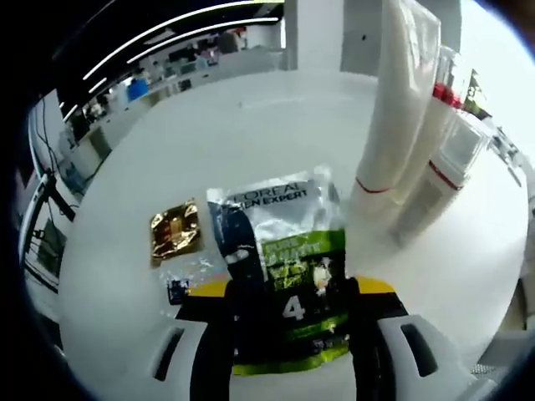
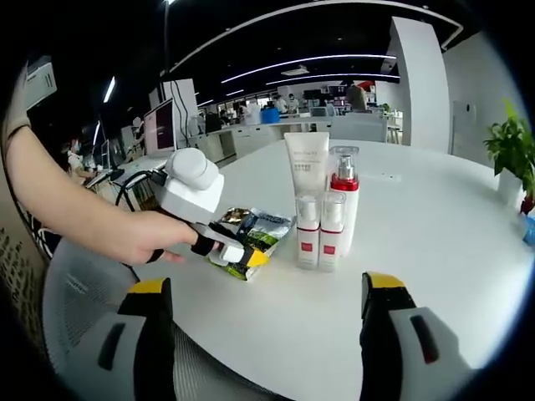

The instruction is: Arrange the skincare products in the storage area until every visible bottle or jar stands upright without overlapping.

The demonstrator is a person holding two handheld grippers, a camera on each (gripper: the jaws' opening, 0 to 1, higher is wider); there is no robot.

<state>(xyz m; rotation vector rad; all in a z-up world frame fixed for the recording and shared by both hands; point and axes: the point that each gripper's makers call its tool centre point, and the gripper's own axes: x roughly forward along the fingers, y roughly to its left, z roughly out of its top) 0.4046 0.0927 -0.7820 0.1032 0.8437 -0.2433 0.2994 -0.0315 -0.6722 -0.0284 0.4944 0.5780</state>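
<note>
The right claw (image 2: 267,334), nearest in the right gripper view, stands wide open with nothing between its two yellow-tipped jaws, low over the white tabletop (image 2: 418,225). The tabletop is the largest thing and carries all the skincare products.

Taking the white tube (image 2: 306,163) as landmark: it stands upright on its cap near the tabletop's middle. Just beside it, touching or nearly so, stands a clear pump bottle (image 2: 343,188) with a red collar. In front of the tube stand two small white bottles (image 2: 320,234) with red labels, upright and side by side.

To the left of the tube, a person's hand (image 2: 146,242) holds the left claw (image 2: 242,255), whose jaws are closed on a green and silver sachet (image 2: 259,230) lying flat on the tabletop. In the left gripper view that claw (image 1: 288,334) grips the sachet's (image 1: 284,267) lower edge. A small gold sachet (image 1: 174,230) lies flat beside it, farther from the tube (image 1: 393,109), with a smaller clear packet (image 1: 180,276) just below it.
</note>
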